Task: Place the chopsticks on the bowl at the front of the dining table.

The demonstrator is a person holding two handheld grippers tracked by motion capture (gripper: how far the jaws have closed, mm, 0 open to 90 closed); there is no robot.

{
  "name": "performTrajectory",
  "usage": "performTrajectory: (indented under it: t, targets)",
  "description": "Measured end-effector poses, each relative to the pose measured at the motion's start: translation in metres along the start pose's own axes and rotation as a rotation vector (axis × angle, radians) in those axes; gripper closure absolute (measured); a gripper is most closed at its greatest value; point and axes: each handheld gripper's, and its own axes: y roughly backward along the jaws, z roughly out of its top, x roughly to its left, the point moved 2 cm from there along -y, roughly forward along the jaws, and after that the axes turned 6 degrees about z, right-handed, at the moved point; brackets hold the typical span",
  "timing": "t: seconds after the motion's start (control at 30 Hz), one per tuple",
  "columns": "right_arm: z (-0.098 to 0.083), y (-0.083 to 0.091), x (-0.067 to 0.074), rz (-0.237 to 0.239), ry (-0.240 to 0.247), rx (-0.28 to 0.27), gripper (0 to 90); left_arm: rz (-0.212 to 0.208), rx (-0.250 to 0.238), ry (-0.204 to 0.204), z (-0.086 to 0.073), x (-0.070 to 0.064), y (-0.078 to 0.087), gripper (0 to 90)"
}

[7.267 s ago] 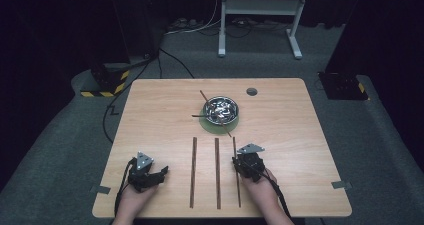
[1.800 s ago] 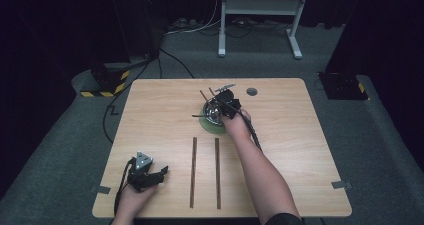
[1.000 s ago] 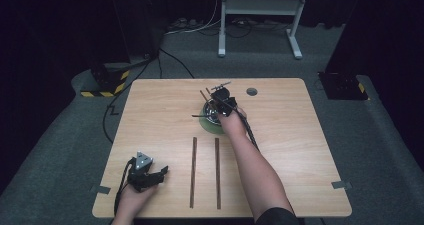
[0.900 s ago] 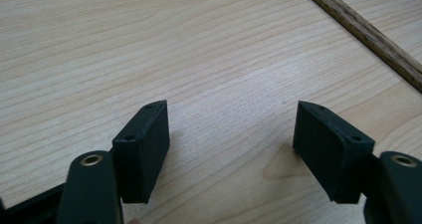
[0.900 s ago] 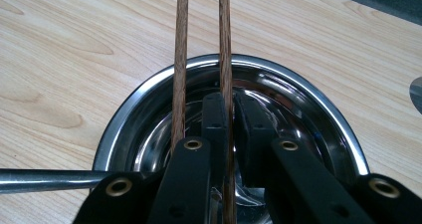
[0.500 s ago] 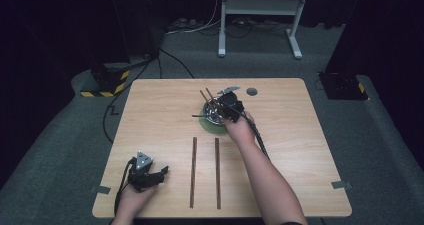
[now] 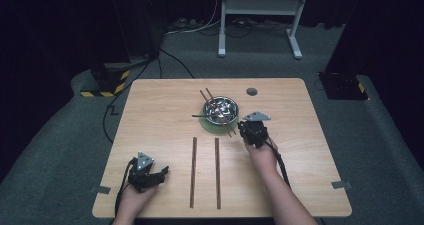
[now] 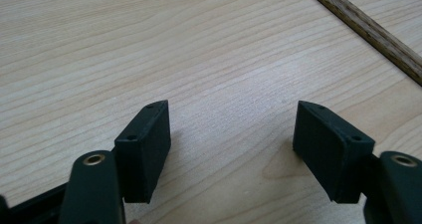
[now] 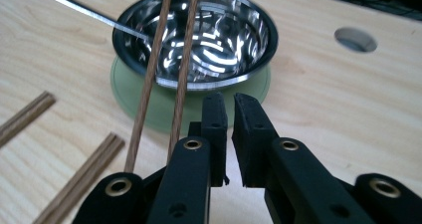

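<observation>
Right claw (image 7: 246,126) closed on nothing, jaws nearly touching, low over the worktop (image 7: 150,110) just beside the bowl (image 7: 220,109). Two sticks (image 9: 169,59) leaning across the bowl's rim, passing left of the jaws in the right gripper view. Bowl seated on a green mat (image 9: 149,92). Left claw (image 8: 229,139) spread wide and empty above bare wood at the near left corner. Two more sticks (image 7: 205,170) flat between the hands.

Dark lab/studio: hazard-striped gear (image 7: 102,82), floor cables (image 7: 200,25) (carpeted), metal stand (image 7: 257,7).
</observation>
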Motion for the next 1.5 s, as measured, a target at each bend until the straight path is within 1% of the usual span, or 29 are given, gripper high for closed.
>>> performTrajectory:
  t: [0.13,0.27,0.3,0.33,0.4,0.43,0.47,0.5,0.6,0.63,0.73,0.77,0.83,0.87,0.9,0.93,0.97,1.03,1.07,1.1,1.13,1.17,1.2,1.3,1.33,1.37,1.4,1.43,1.5]
  targets:
    - [-0.015,-0.004,-0.002,0.032,0.009,-0.019,82.1,0.015,-0.003,0.007,-0.002,-0.002,0.002,31.1]
    - [-0.020,-0.005,-0.003,0.053,0.010,-0.040,79.0,0.018,0.000,0.013,-0.002,-0.002,0.002,31.1]
    - [-0.018,-0.003,-0.004,0.083,-0.001,-0.057,76.2,0.024,-0.011,-0.017,-0.002,-0.006,0.003,30.4]
    - [-0.018,-0.003,-0.004,0.083,-0.001,-0.057,76.2,0.024,-0.011,-0.017,-0.002,-0.006,0.003,29.8]
    - [-0.018,-0.001,-0.002,0.089,0.016,-0.064,75.3,0.049,-0.023,-0.061,-0.004,-0.012,0.006,29.8]
    - [-0.021,-0.001,-0.003,0.083,0.012,-0.069,74.7,0.048,-0.017,-0.039,-0.004,-0.011,0.006,29.8]
    - [-0.021,-0.001,-0.003,0.083,0.012,-0.069,74.7,0.048,-0.017,-0.039,-0.004,-0.011,0.006,29.7]
    - [-0.022,0.000,-0.006,0.106,-0.024,-0.076,70.6,0.036,0.005,0.040,-0.004,-0.005,0.005,29.6]
    - [-0.024,-0.002,-0.007,0.114,-0.034,-0.060,68.2,0.050,0.008,0.062,-0.004,-0.002,0.006,36.5]
    - [-0.028,-0.004,-0.009,0.107,-0.034,-0.038,68.4,0.052,0.012,0.074,-0.003,0.001,0.006,39.0]
    - [-0.030,-0.004,-0.013,0.105,-0.057,-0.038,68.7,0.052,0.020,0.082,0.000,0.003,0.006,45.2]
    - [-0.029,-0.002,-0.017,0.119,-0.094,-0.056,68.6,0.060,0.038,0.070,0.005,0.004,0.003,50.0]
    - [-0.028,0.000,-0.019,0.125,-0.108,-0.071,67.1,0.079,0.030,0.038,0.016,0.003,0.002,56.7]
    - [-0.028,0.000,-0.019,0.125,-0.108,-0.071,67.1,0.079,0.030,0.038,0.016,0.003,0.002,59.7]
    - [-0.028,0.001,-0.018,0.128,-0.105,-0.076,64.2,0.082,-0.004,0.017,0.033,-0.002,0.001,62.7]
    - [-0.028,0.001,-0.018,0.129,-0.095,-0.074,63.5,0.080,-0.015,0.006,0.039,-0.005,0.001,64.2]
    - [-0.028,0.001,-0.017,0.133,-0.097,-0.073,63.5,0.080,-0.015,0.006,0.039,-0.005,0.001,65.4]
    - [-0.028,0.001,-0.015,0.135,-0.098,-0.075,63.6,0.079,-0.063,-0.013,0.064,-0.019,-0.003,68.1]
    - [-0.028,0.001,-0.015,0.135,-0.098,-0.075,63.6,0.079,-0.063,-0.013,0.064,-0.019,-0.003,69.0]
    - [-0.028,0.001,-0.013,0.123,-0.090,-0.077,64.1,0.068,-0.088,-0.037,0.079,-0.031,-0.008,70.3]
    - [-0.028,0.001,-0.013,0.115,-0.079,-0.078,65.1,0.056,-0.098,-0.035,0.083,-0.035,-0.011,72.2]
    - [-0.028,0.002,-0.012,0.106,-0.071,-0.078,66.9,0.044,-0.100,-0.042,0.089,-0.040,-0.015,73.3]
    - [-0.028,0.002,-0.012,0.106,-0.071,-0.078,66.9,0.044,-0.100,-0.042,0.089,-0.040,-0.015,73.7]
    - [-0.028,0.003,-0.009,0.073,-0.046,-0.073,75.0,0.018,-0.084,-0.039,0.109,-0.065,-0.037,73.8]
    - [-0.028,0.003,-0.009,0.073,-0.046,-0.073,75.0,0.018,-0.084,-0.039,0.109,-0.065,-0.037,73.9]
    - [-0.028,0.003,-0.009,0.077,-0.044,-0.074,76.1,0.011,-0.082,-0.046,0.116,-0.075,-0.046,73.9]
    - [-0.028,0.003,-0.008,0.077,-0.043,-0.079,78.4,0.006,-0.084,-0.053,0.119,-0.081,-0.049,74.8]
    - [-0.028,0.003,-0.008,0.078,-0.044,-0.076,79.2,0.000,-0.085,-0.064,0.127,-0.094,-0.058,75.1]
    - [-0.029,0.001,-0.008,0.078,-0.043,-0.077,80.3,-0.012,-0.094,-0.049,0.132,-0.105,-0.067,76.3]
